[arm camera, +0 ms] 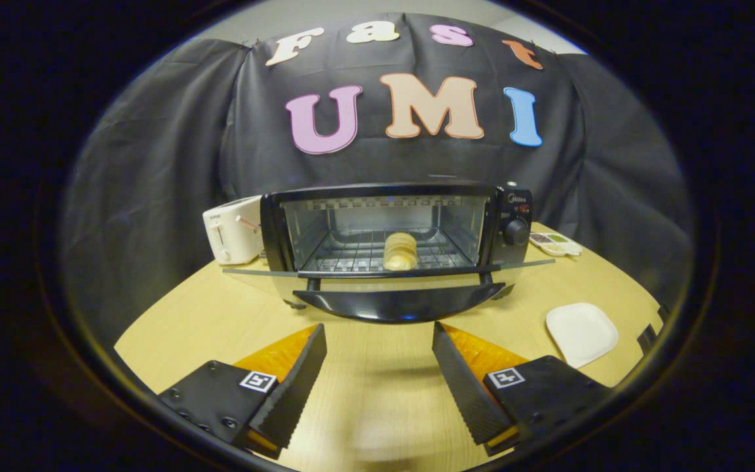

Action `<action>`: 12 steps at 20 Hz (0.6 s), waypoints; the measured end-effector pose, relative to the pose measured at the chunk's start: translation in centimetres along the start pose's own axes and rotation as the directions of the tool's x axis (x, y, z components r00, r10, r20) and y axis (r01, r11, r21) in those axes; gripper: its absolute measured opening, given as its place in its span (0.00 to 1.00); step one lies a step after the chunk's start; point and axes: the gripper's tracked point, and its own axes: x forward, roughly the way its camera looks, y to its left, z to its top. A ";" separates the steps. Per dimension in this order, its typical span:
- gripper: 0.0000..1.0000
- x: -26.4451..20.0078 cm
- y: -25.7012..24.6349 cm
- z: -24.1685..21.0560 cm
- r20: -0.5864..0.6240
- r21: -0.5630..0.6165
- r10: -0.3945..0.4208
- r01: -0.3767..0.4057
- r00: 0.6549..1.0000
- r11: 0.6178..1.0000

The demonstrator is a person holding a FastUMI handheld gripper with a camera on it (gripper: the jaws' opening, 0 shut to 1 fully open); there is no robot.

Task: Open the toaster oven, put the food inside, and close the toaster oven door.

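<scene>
- My gripper [379, 334] is spread wide with nothing between its two fingers; they hang over the bare wood of the table [377, 393], just short of the oven door.
- I count two black ribbed fingers [299, 380], each backed in orange and carrying one square marker tag.
- One toaster oven [397, 246] sits straight ahead of the fingers on the table. Its door [400, 303] is dropped fully open, lying flat toward me.
- One piece of food [400, 251], a pale layered roll, stands on the wire rack [351, 252] inside the oven, about mid-width and near the front edge.
- I see one round control knob [517, 231] on the oven's right panel.
- One white pop-up toaster [232, 229] stands just beside the oven's left side.
- One white square plate [580, 333] lies on the table beyond the right finger, apart from the oven.
- One small compartment tray [556, 244] sits behind the oven's right side; I cannot tell what it holds.
</scene>
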 end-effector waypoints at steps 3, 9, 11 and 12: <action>1.00 1.3 0.2 2.4 0.038 0.004 -0.001 0.000 0.999 1.000; 1.00 3.5 0.2 5.5 0.067 0.002 0.001 -0.001 0.998 1.000; 1.00 4.2 0.0 6.7 0.083 -0.006 -0.002 0.003 0.997 1.000; 1.00 4.5 -0.1 7.3 0.090 -0.013 -0.004 0.005 0.996 1.000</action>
